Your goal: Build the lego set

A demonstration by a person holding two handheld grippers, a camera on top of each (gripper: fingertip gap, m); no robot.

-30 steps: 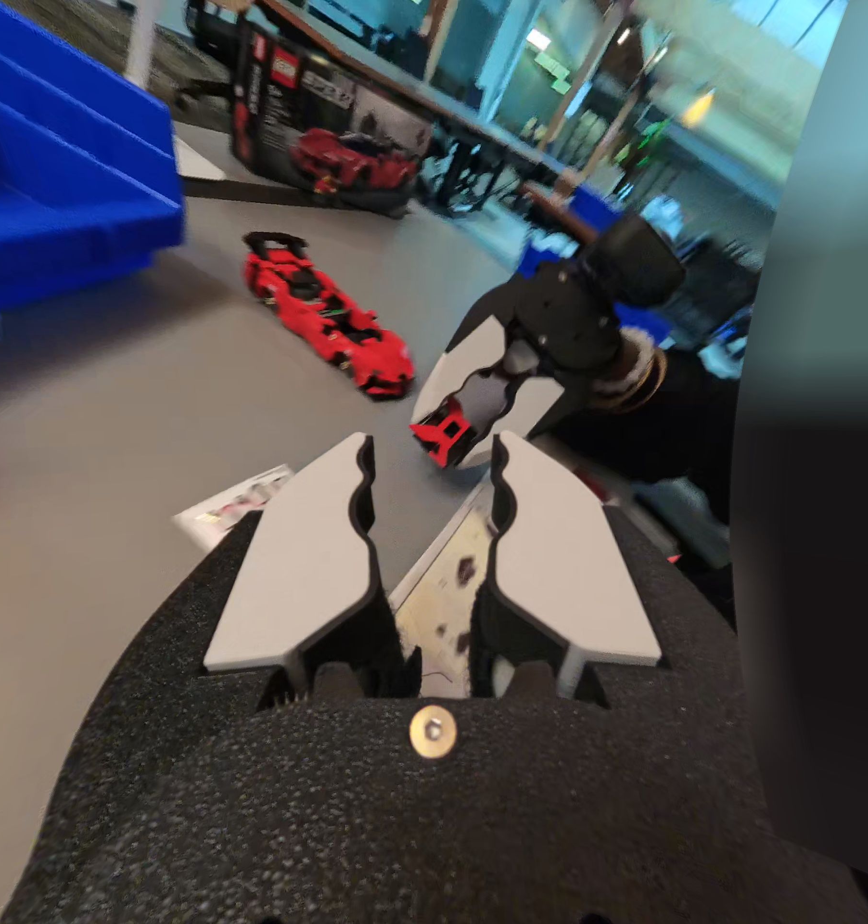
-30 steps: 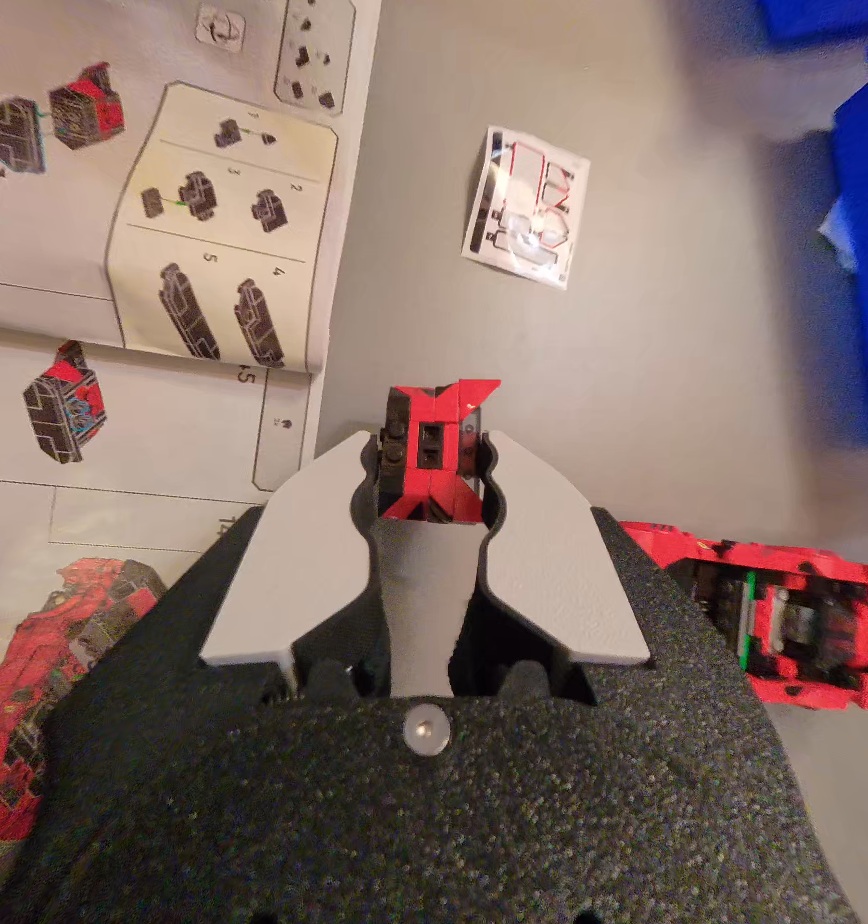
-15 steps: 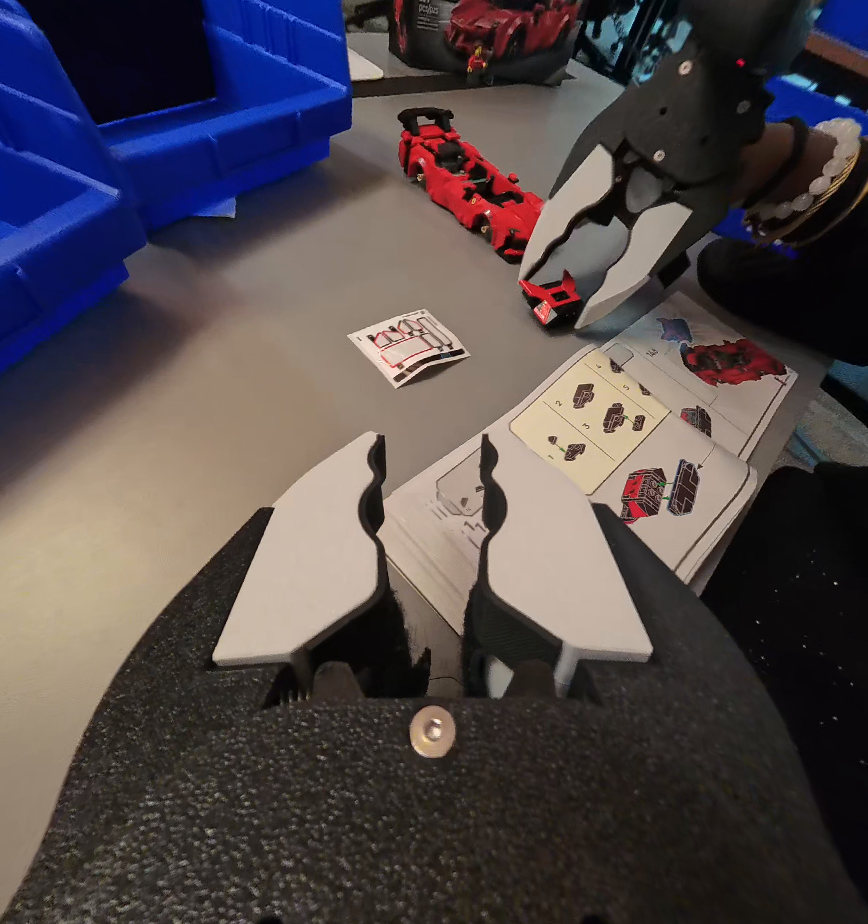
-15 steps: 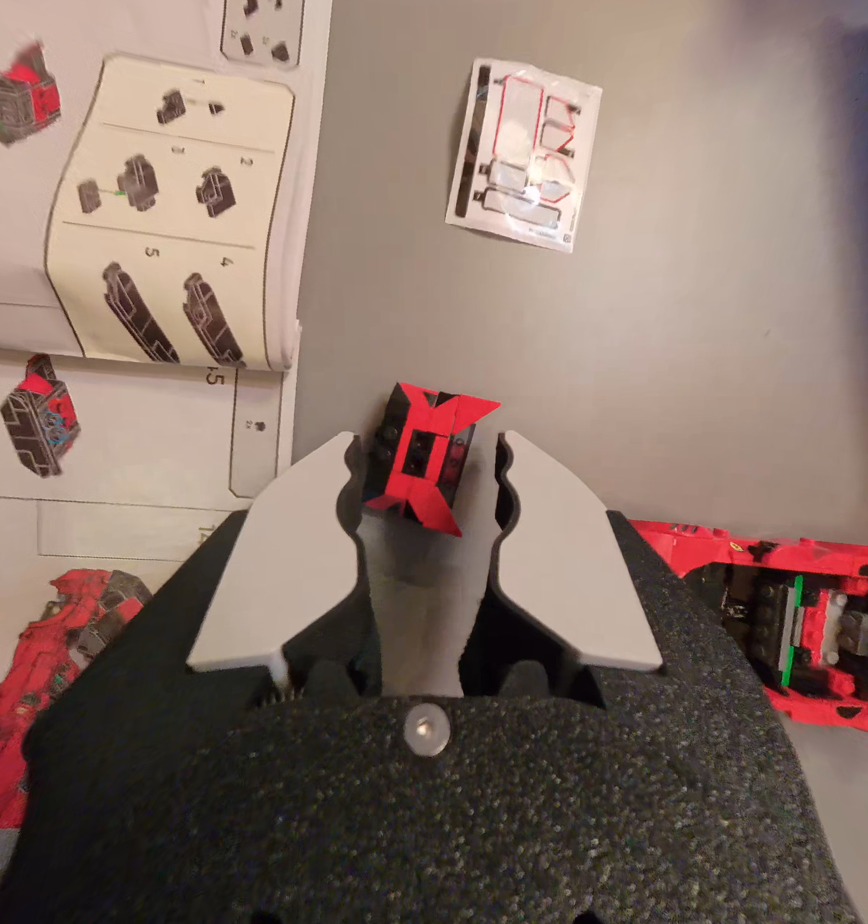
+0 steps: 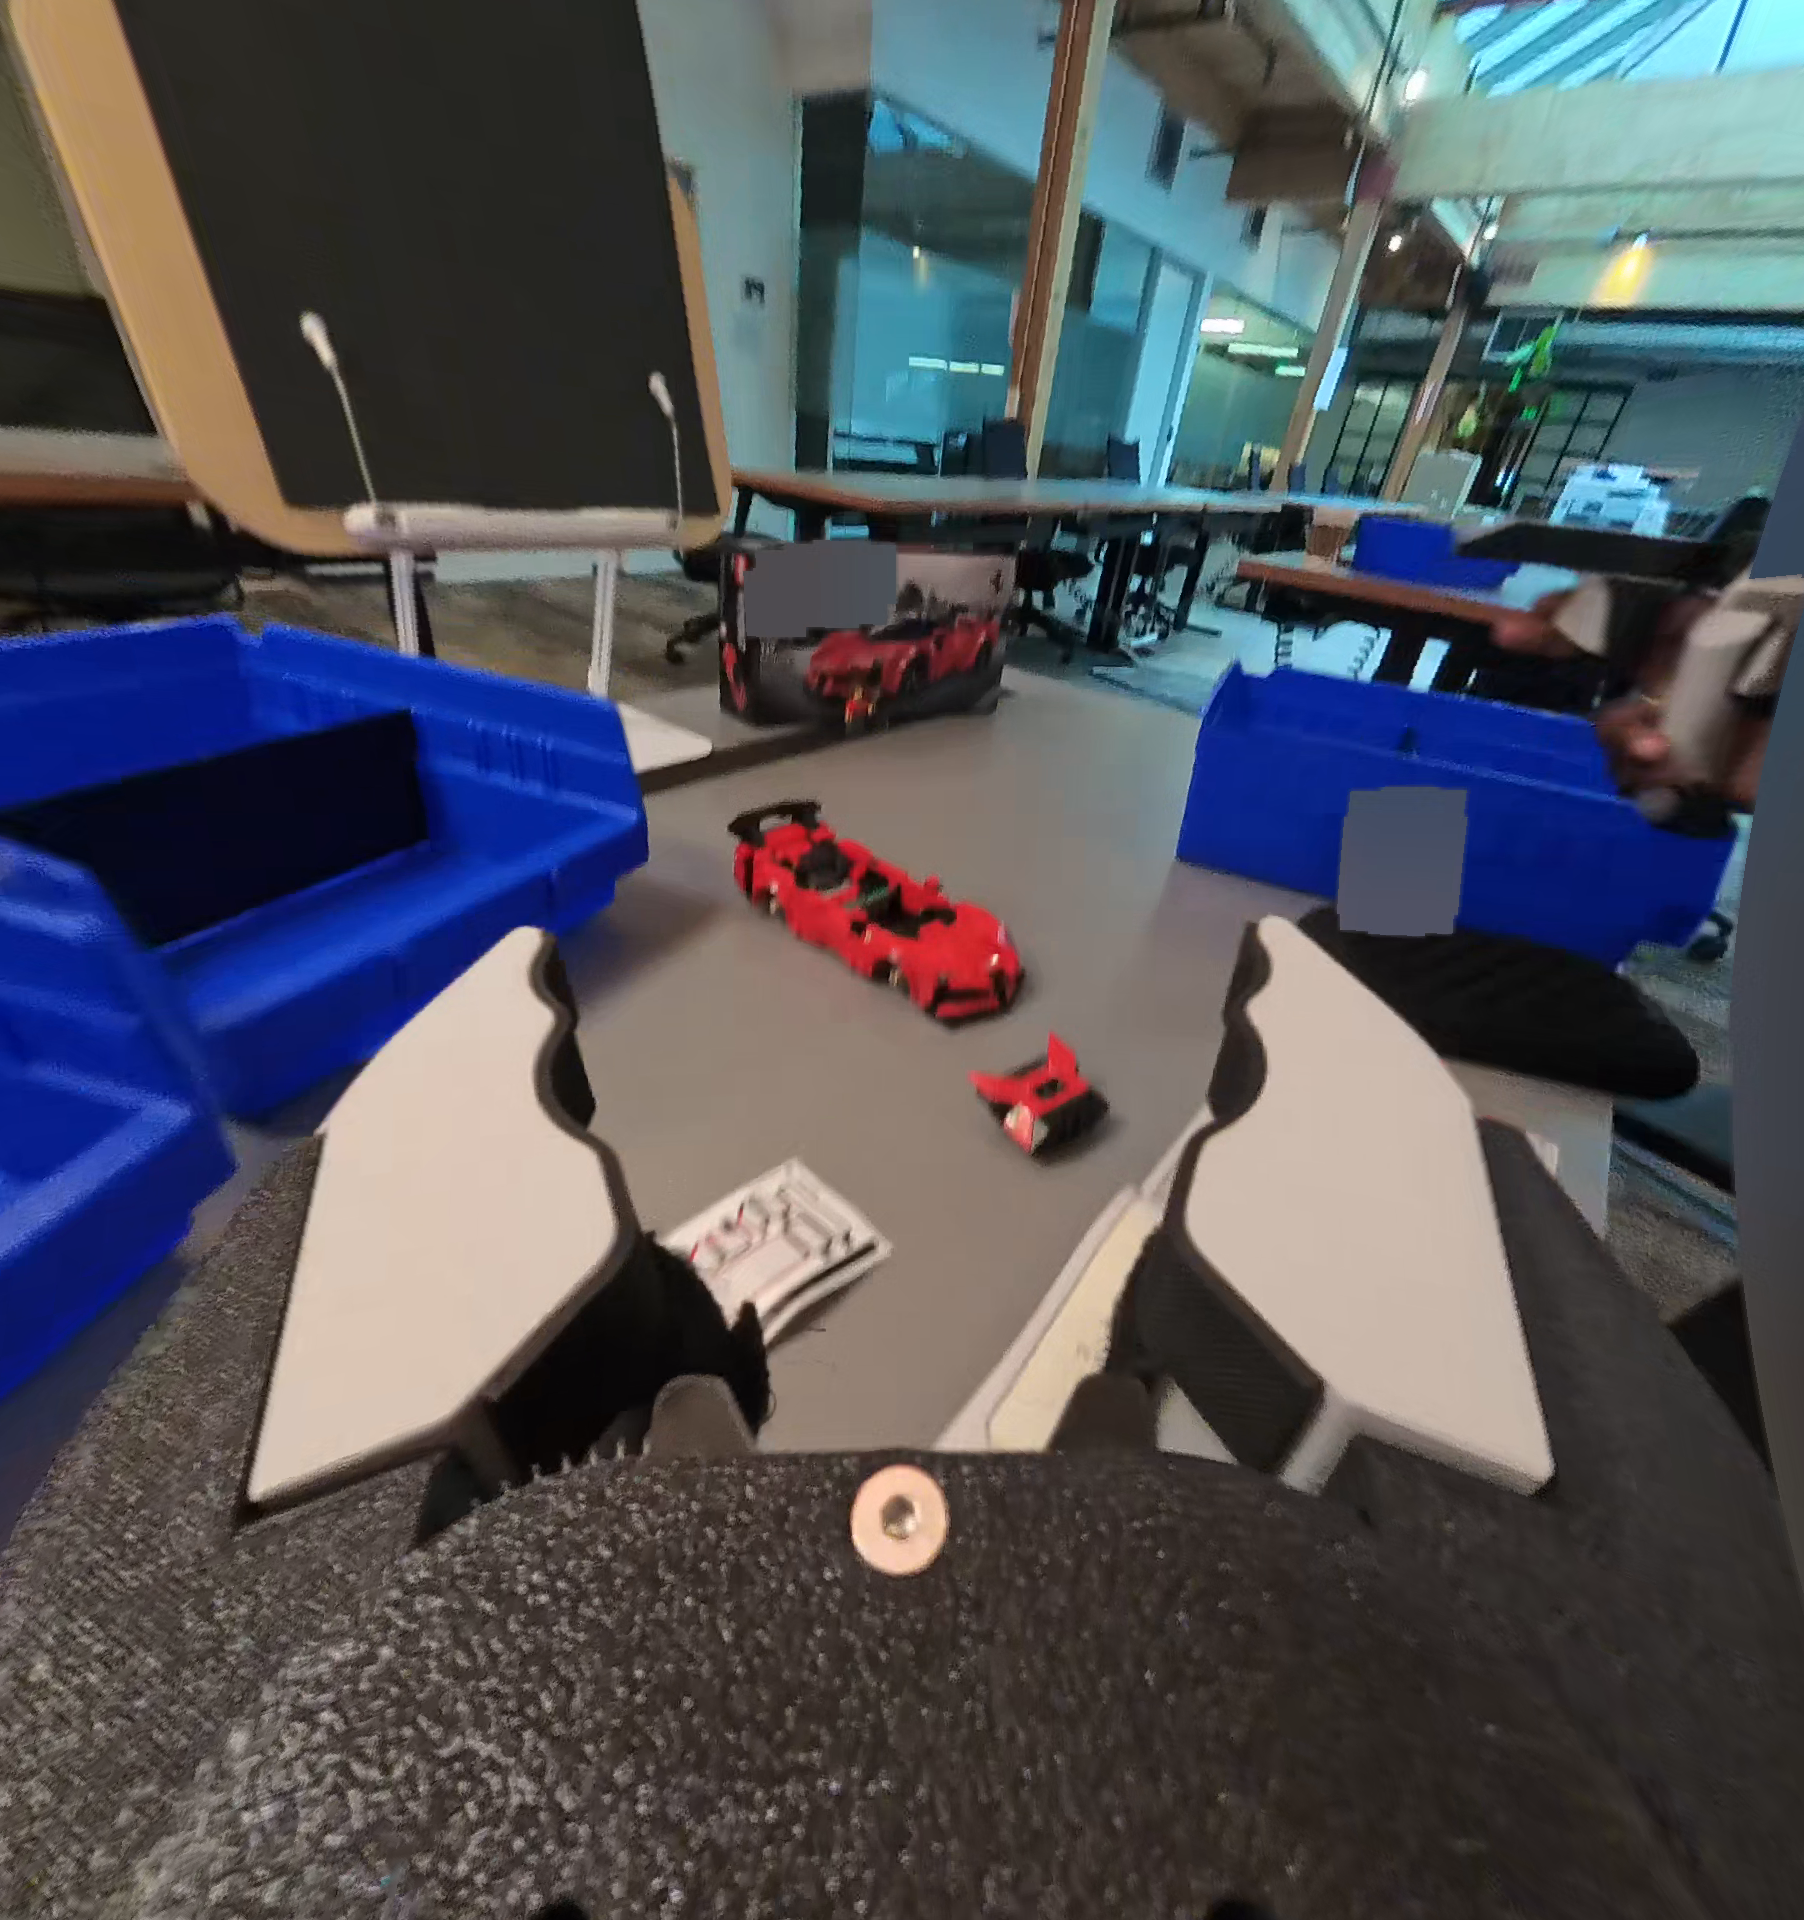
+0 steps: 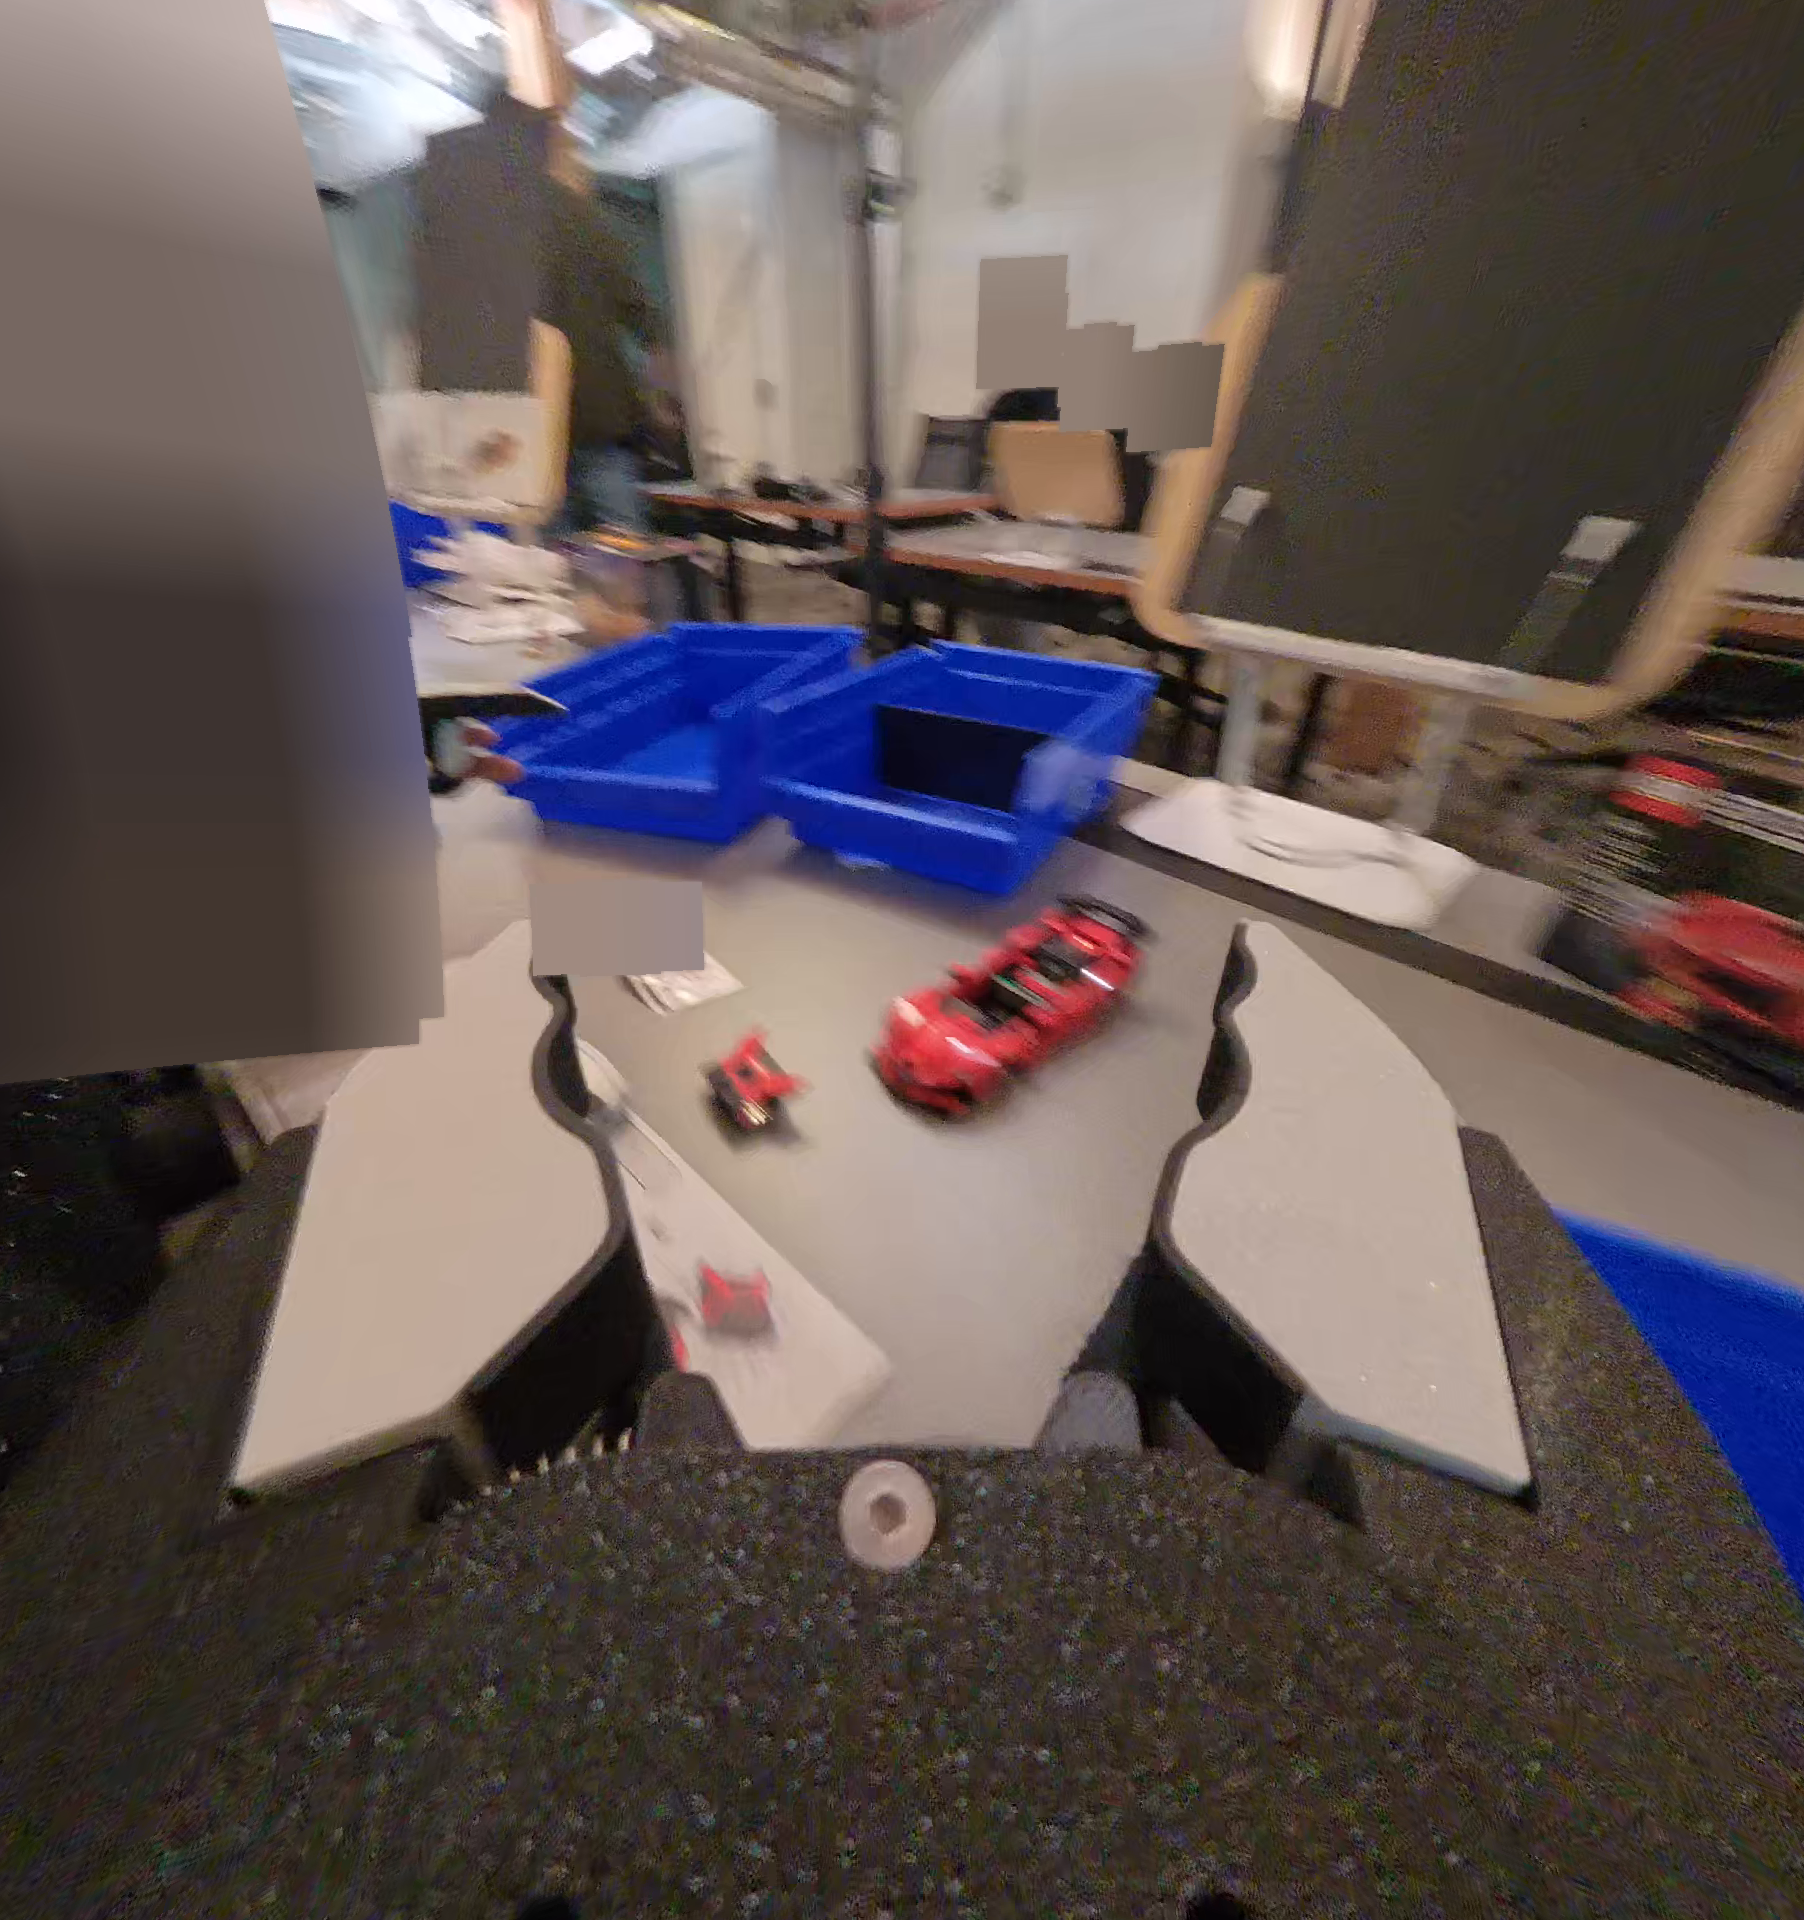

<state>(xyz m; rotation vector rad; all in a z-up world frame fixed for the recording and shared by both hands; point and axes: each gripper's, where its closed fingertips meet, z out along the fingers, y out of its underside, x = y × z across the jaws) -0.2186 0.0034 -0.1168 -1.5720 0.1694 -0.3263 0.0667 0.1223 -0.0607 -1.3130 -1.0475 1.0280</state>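
Both grippers, left (image 5: pixel 898 977) and right (image 6: pixel 893 977), are spread wide and hold nothing. One red lego car (image 5: pixel 877 914) and one small red-black sub-assembly (image 5: pixel 1038 1099) rest apart on the grey table (image 5: pixel 773 1060). One sticker sheet (image 5: pixel 778 1242) lies nearby, one printed box (image 5: pixel 862 649) behind, three blue bins (image 5: pixel 285 831) around

Grey table (image 5: pixel 794 1049) has a red lego car (image 5: pixel 875 923), a small red-and-black chunk (image 5: pixel 1038 1096) just beside its nose, a sticker sheet (image 5: pixel 778 1242), an instruction booklet (image 6: pixel 763 1340), blue bins (image 5: pixel 285 821) and the set's box (image 5: pixel 867 649).
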